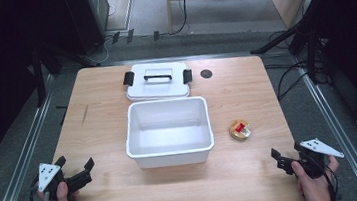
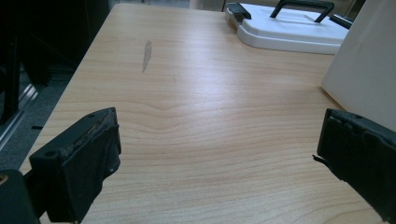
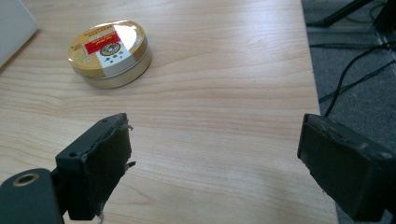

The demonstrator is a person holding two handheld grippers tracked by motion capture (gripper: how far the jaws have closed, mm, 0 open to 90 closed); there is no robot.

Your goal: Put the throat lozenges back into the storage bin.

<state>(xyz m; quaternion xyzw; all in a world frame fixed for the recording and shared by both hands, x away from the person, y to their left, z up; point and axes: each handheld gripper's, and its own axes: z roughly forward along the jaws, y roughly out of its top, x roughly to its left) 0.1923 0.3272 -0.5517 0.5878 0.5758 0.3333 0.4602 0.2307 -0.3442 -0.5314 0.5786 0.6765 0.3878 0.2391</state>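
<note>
A wooden table (image 1: 246, 93) carries a white bin (image 1: 168, 131) at its centre, empty. Just behind the bin lies its lid (image 1: 158, 81), black handle up. A small gold tin (image 1: 240, 129) sits right of the bin. The left gripper (image 1: 77, 173) and right gripper (image 1: 279, 159) hover at the near corners, jaws spread wide, grasping nothing.

Tin (image 3: 110, 52) lid has red/white label w/ print, too small & blurred to read. No other legible text.
</note>
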